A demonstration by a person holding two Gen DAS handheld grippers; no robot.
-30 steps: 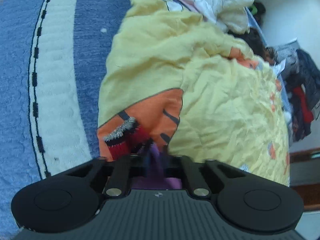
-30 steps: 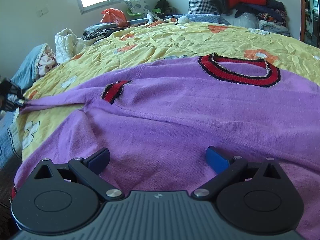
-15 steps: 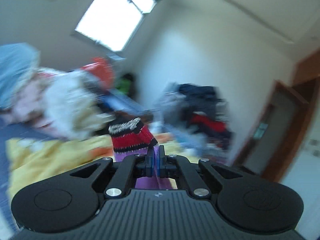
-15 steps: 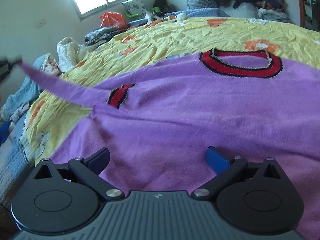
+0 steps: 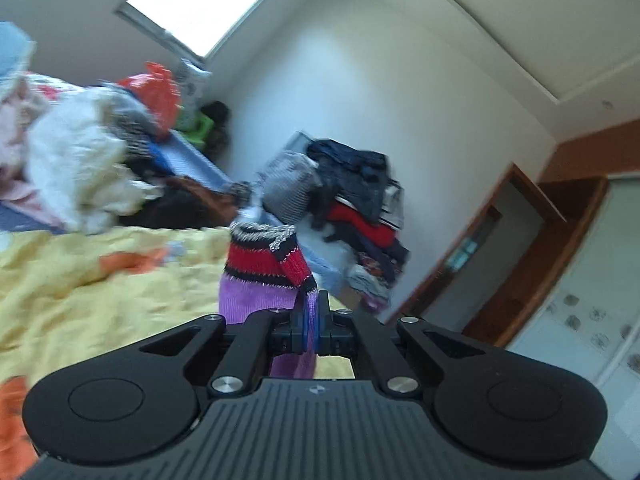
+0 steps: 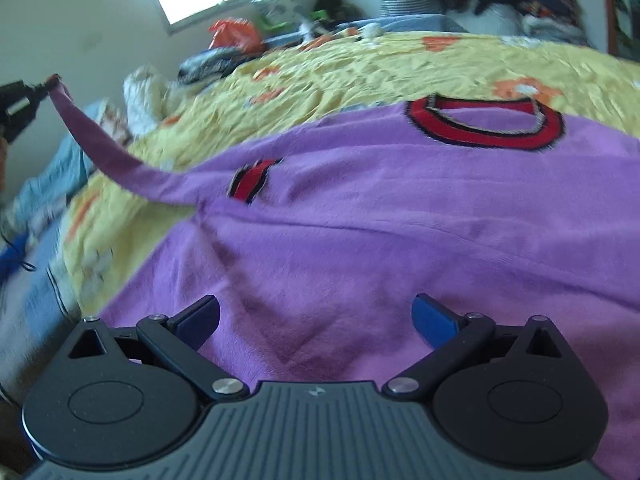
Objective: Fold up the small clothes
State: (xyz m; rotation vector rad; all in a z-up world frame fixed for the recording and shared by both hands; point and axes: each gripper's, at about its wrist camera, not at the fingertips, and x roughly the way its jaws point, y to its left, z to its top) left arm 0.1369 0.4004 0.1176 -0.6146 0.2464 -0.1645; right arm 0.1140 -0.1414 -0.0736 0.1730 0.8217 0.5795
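Note:
A purple sweater (image 6: 400, 216) with a red-and-black collar lies spread on the yellow bedsheet (image 6: 400, 64). Its left sleeve (image 6: 116, 156) is stretched up and away to the far left, where my left gripper (image 6: 38, 88) holds its end. In the left wrist view my left gripper (image 5: 311, 320) is shut on that sleeve just behind the red, black and silver striped cuff (image 5: 264, 256), which sticks up above the jaws. My right gripper (image 6: 316, 320) stands open low over the sweater's body, with nothing pinched between its blue pads.
White bedding (image 5: 76, 168) and an orange bag (image 5: 160, 92) lie at the bed's far side under a window (image 5: 208, 4). A heap of dark and red clothes (image 5: 356, 200) stands against the wall. A wooden doorway (image 5: 504, 248) is at the right.
My left gripper has lifted the sleeve off the sheet and tipped up from looking down at the bed to looking across the room. The right gripper has barely moved and stays open.

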